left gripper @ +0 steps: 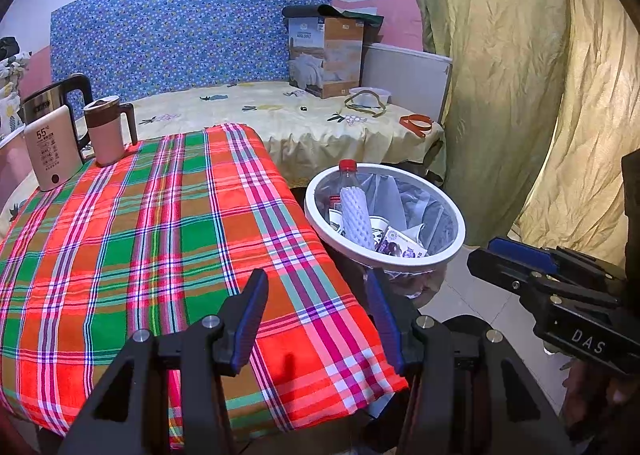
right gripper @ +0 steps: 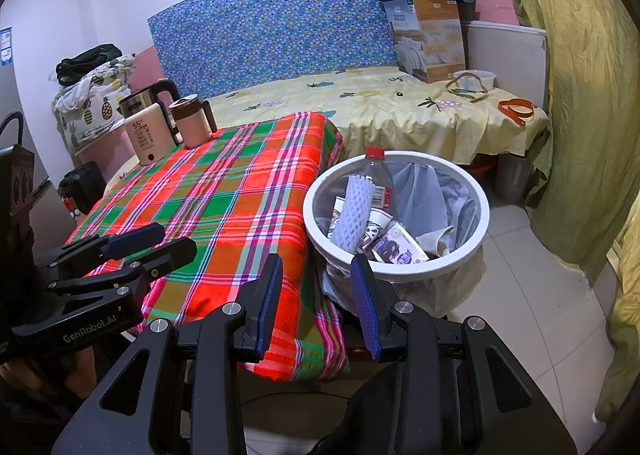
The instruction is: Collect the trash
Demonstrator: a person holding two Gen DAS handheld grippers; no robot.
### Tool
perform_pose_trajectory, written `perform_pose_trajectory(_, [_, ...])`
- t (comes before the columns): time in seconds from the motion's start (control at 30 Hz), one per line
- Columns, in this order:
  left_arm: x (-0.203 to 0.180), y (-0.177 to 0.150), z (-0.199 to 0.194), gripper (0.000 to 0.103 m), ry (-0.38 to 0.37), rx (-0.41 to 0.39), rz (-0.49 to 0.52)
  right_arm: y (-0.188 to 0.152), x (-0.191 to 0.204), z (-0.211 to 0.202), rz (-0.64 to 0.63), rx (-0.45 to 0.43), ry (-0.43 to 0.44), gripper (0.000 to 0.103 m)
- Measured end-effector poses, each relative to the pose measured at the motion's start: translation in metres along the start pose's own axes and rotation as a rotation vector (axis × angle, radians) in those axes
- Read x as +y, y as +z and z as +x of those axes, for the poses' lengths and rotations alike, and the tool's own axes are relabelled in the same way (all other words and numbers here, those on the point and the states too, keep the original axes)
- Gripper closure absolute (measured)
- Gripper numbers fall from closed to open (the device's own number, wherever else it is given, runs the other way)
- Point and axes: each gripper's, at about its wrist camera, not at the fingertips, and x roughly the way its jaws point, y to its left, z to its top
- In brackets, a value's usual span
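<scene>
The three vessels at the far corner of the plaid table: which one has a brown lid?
The pink mug with the brown handle. The cream warmer marked 55 has no lid, and the steel kettle stands behind it.

Right tool [right gripper: 316, 287] open, empty; trash bin [right gripper: 478, 229] (bottle [right gripper: 378, 175] inside) beside plaid table [right gripper: 224, 191].

We count one trash bin [right gripper: 482, 215] holding one plastic bottle [right gripper: 378, 175], one foam net sleeve [right gripper: 352, 211] and one purple wrapper [right gripper: 396, 245]. On the tabletop [right gripper: 240, 191] stand one kettle [right gripper: 138, 105], one mug [right gripper: 194, 123] and one white device [right gripper: 146, 137].
</scene>
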Motion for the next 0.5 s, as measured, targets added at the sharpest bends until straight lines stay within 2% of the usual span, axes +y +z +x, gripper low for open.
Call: perform_pose_trajectory(0.5, [0.0015, -0.0031, 0.0018, 0.05, 0.008, 0.006, -0.004, -0.0033, -0.0013, 0.0019, 0.005, 0.004, -0.001, 0.065])
